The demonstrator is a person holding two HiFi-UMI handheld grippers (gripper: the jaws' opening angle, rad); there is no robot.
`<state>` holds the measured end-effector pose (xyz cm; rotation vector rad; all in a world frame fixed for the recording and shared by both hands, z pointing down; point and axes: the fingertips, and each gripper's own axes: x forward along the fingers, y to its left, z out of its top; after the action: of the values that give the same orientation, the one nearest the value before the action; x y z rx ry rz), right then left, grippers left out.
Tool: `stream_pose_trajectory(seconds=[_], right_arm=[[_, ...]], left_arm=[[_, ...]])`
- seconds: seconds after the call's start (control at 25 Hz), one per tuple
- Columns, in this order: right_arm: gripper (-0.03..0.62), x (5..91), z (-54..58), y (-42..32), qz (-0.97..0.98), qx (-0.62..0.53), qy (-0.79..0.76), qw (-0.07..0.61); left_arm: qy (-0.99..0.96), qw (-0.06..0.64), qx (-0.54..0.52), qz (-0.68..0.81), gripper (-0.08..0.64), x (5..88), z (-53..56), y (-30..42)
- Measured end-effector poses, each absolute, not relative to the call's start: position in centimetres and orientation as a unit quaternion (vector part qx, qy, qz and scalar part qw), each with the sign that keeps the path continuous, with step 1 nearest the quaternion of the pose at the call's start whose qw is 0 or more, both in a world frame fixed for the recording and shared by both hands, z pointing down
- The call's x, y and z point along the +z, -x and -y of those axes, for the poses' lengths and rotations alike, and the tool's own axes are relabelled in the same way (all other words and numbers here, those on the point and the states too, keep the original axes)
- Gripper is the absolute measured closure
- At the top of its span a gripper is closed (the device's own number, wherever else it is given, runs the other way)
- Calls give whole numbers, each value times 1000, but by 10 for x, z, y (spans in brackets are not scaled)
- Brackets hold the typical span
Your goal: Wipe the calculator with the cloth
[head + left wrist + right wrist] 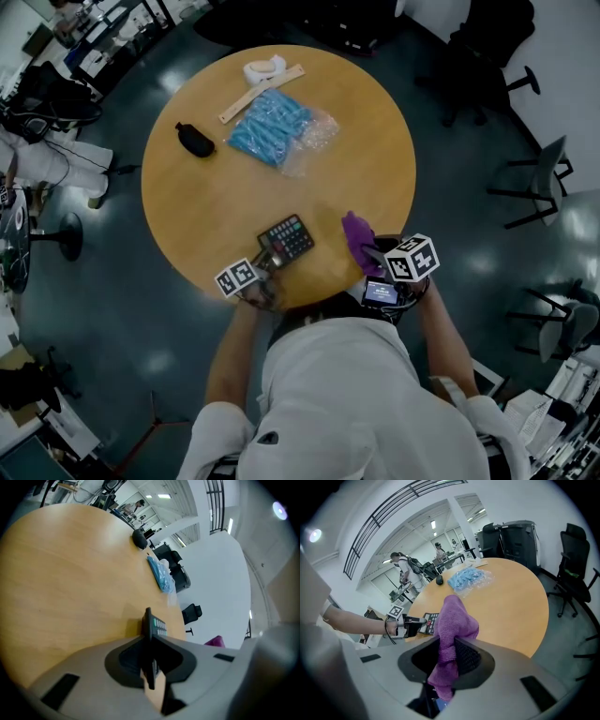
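—Well, what has the left gripper (267,263) got?
—Its jaws are clamped on one end of the calculator (289,236), at the near edge of the round wooden table (216,206).
—And how does the calculator look?
—A thin dark slab, keys up, set in a neat grid. A few keys look greenish (in the left gripper view it shows almost edge-on). Whether it rests on the wood or hangs just above it, I cannot tell.
—Next to the right?
—The purple cloth (355,238), bunched and soft, just beside the calculator but apart from it. The right gripper (373,255) pinches it, with a fold standing up past the jaws and a tail hanging behind them.
—Anything farther back?
—A black pouch (195,140), then a blue packet (274,125) in clear wrap, well apart from both.
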<state>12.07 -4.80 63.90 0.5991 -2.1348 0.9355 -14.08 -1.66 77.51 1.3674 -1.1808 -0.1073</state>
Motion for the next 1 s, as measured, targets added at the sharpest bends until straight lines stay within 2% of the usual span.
stream_pose_trajectory(seconds=[0.32,0.4,0.72,0.88,1.0], right_arm=[[508,638,53,-119,830,363,-232,355],[508,639,55,-120,830,363,-232,354],[508,636,70,-126,832,357,-251,342],[508,635,89,-129,833,338,-275,341],[508,640,106,-129,831,320,-293,347]], left_arm=[[-587,618,-38,522,505,776,20,149],[-581,618,-36,529,475,776,20,154],[-569,605,-23,557,439,760,3,184],[-574,560,-19,597,439,731,-8,207],[-611,475,4,633,439,687,-11,217]])
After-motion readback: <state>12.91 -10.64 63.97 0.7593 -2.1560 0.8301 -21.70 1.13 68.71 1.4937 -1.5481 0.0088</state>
